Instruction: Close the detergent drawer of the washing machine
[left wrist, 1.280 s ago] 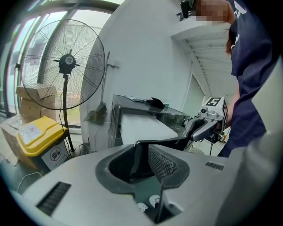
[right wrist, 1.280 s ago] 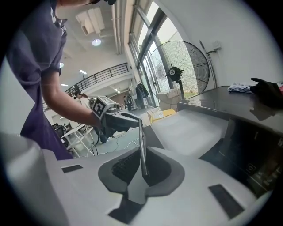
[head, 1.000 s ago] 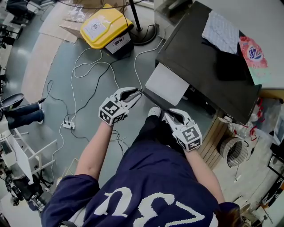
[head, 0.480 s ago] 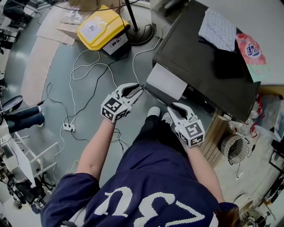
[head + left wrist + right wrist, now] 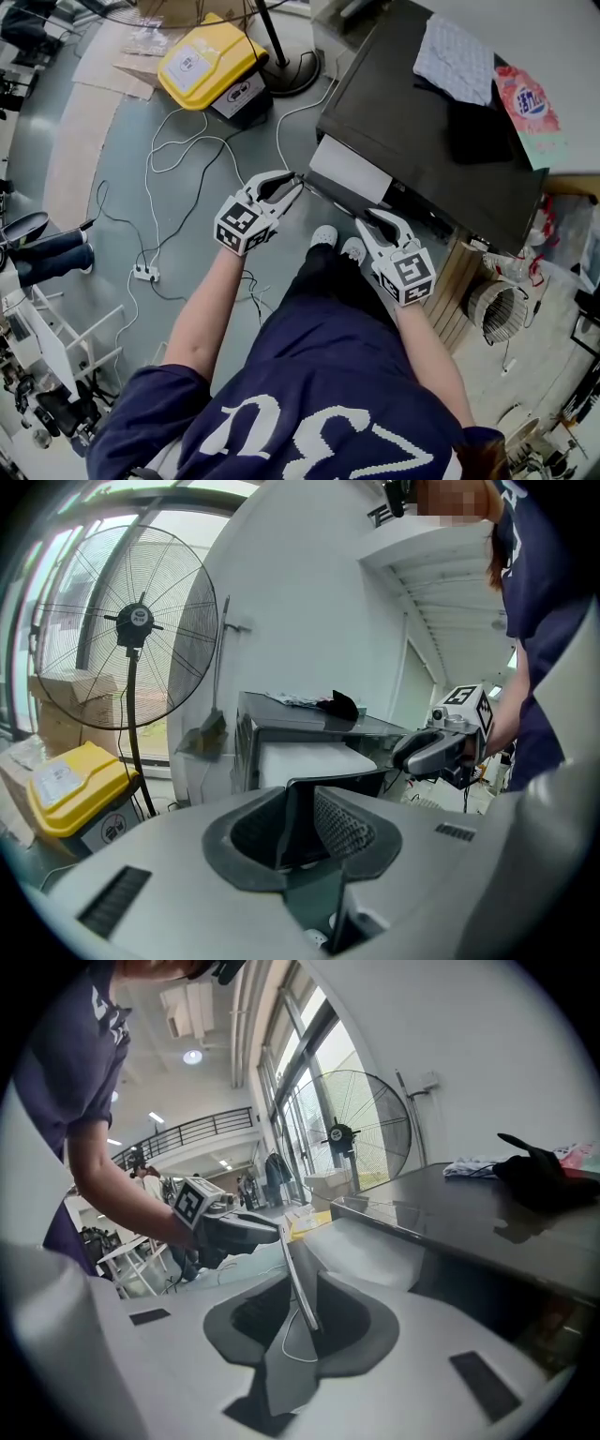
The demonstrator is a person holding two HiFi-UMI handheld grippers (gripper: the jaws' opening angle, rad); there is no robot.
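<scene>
The washing machine (image 5: 422, 103) has a dark top, and its white detergent drawer (image 5: 352, 169) sticks out toward me. The drawer's dark front panel (image 5: 333, 199) runs between my two grippers. My left gripper (image 5: 292, 180) stands open at the panel's left end, and in the left gripper view that end (image 5: 302, 799) sits between its jaws (image 5: 305, 808). My right gripper (image 5: 375, 217) is at the panel's right end. Its jaws (image 5: 300, 1307) are opening, with the thin panel edge (image 5: 295, 1279) between them and a gap on each side.
A patterned cloth (image 5: 459, 58), a black cloth (image 5: 478, 131) and a pink detergent pack (image 5: 527, 98) lie on the machine top. On the floor are a yellow box (image 5: 211, 58), a fan base (image 5: 295, 70), loose cables (image 5: 187, 159) and a power strip (image 5: 143, 274). The standing fan (image 5: 136, 621) rises left of the machine.
Both grippers have moved toward the machine with the drawer front, and less of the white drawer shows. The right gripper's jaws have spread wider.
</scene>
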